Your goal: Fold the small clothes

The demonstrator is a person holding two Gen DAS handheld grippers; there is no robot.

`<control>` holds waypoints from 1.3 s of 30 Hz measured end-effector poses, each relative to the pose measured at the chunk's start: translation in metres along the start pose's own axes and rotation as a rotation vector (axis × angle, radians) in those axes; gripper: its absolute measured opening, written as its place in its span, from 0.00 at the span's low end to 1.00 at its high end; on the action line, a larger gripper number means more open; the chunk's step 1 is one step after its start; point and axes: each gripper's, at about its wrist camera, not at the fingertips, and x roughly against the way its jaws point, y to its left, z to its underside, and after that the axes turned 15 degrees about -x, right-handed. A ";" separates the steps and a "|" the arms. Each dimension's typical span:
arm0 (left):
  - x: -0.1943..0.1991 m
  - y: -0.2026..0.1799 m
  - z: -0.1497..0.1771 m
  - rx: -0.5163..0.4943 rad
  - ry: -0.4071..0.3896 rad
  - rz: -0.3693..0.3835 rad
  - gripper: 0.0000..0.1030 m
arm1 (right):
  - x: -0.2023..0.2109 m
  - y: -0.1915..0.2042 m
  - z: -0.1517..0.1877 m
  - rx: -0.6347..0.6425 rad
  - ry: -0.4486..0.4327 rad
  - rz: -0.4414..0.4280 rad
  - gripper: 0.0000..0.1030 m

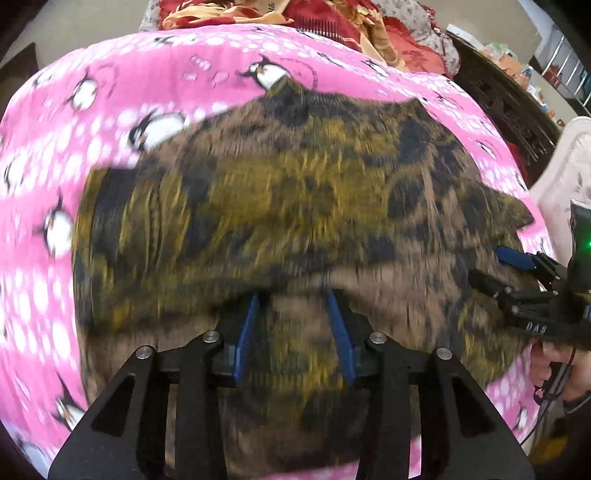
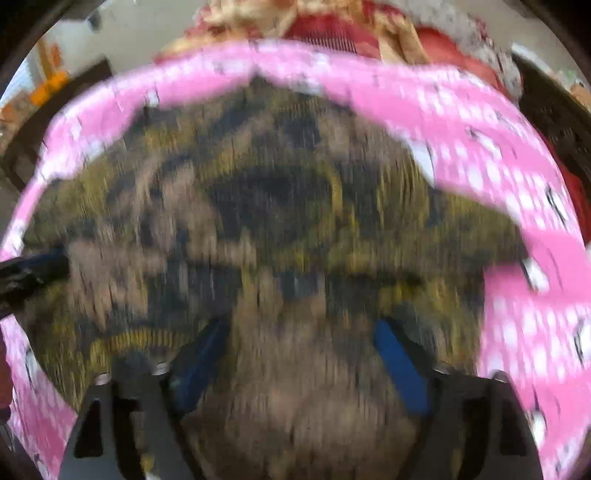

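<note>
A small brown, olive and black patterned garment [image 1: 295, 206] lies spread on a pink penguin-print blanket [image 1: 122, 96]. My left gripper [image 1: 295, 299] is open, its blue-padded fingers [image 1: 247, 332] resting on the garment's near part, just below a raised fold. My right gripper [image 1: 491, 269] shows at the right edge of the left wrist view, over the garment's right edge. In the blurred right wrist view the right gripper [image 2: 299, 325] is open over the same garment [image 2: 280, 206], with cloth between the blue pads [image 2: 399, 358]. The left gripper [image 2: 33, 269] shows at that view's left edge.
Red and gold bedding [image 1: 332, 22] is heaped beyond the blanket. A dark carved wooden frame [image 1: 509, 107] runs along the right. A white plastic object [image 1: 565, 170] stands at the far right. The pink blanket [image 2: 517, 206] rings the garment.
</note>
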 end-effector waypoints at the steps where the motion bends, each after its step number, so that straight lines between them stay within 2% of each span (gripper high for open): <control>1: -0.004 0.005 -0.012 0.006 0.000 0.005 0.39 | -0.005 0.002 -0.008 0.016 0.008 0.004 0.91; 4: -0.016 0.034 -0.051 0.069 -0.005 -0.004 0.39 | -0.017 0.003 -0.046 0.011 0.028 0.013 0.93; 6: -0.010 0.058 -0.075 0.130 -0.070 -0.029 0.39 | -0.015 -0.002 -0.071 -0.022 0.007 -0.014 0.82; 7: -0.001 0.068 -0.085 0.148 -0.116 -0.082 0.39 | -0.004 -0.007 -0.089 -0.043 -0.065 -0.021 0.71; 9: 0.023 0.084 -0.096 0.205 -0.221 -0.206 0.40 | 0.025 -0.015 -0.110 -0.083 -0.223 -0.036 0.72; 10: 0.031 0.089 -0.094 0.238 -0.257 -0.216 0.41 | 0.041 -0.021 -0.115 -0.117 -0.302 -0.061 0.75; 12: 0.040 0.092 -0.084 0.297 -0.321 -0.234 0.58 | 0.064 -0.030 -0.119 -0.181 -0.413 -0.103 0.81; 14: 0.033 0.082 -0.067 0.302 -0.335 -0.241 0.60 | 0.069 -0.031 -0.105 -0.242 -0.480 -0.100 0.83; 16: 0.009 0.070 -0.049 0.255 -0.288 -0.240 0.60 | 0.046 -0.020 -0.085 -0.262 -0.456 -0.105 0.83; 18: -0.022 0.060 -0.024 0.192 -0.206 -0.273 0.60 | 0.016 -0.017 -0.072 -0.220 -0.399 -0.070 0.83; 19: -0.023 0.056 -0.015 0.173 -0.207 -0.270 0.59 | -0.008 -0.019 -0.062 -0.182 -0.337 -0.023 0.83; 20: -0.012 0.054 -0.011 0.174 -0.265 -0.276 0.64 | -0.022 -0.023 -0.063 -0.199 -0.249 -0.005 0.79; 21: -0.010 0.056 -0.009 0.196 -0.286 -0.279 0.66 | -0.025 -0.026 -0.066 -0.217 -0.227 -0.019 0.79; 22: -0.014 0.062 -0.010 0.222 -0.257 -0.265 0.66 | -0.021 -0.031 -0.068 -0.240 -0.248 -0.031 0.80; 24: -0.016 0.069 -0.011 0.239 -0.245 -0.241 0.66 | -0.024 -0.035 -0.070 -0.266 -0.224 -0.038 0.81; 29: -0.019 0.064 -0.013 0.220 -0.216 -0.281 0.67 | -0.016 -0.033 -0.067 -0.262 -0.220 -0.041 0.85; 39: -0.027 0.061 -0.022 0.204 -0.179 -0.321 0.70 | -0.034 -0.035 -0.075 -0.262 -0.188 -0.072 0.91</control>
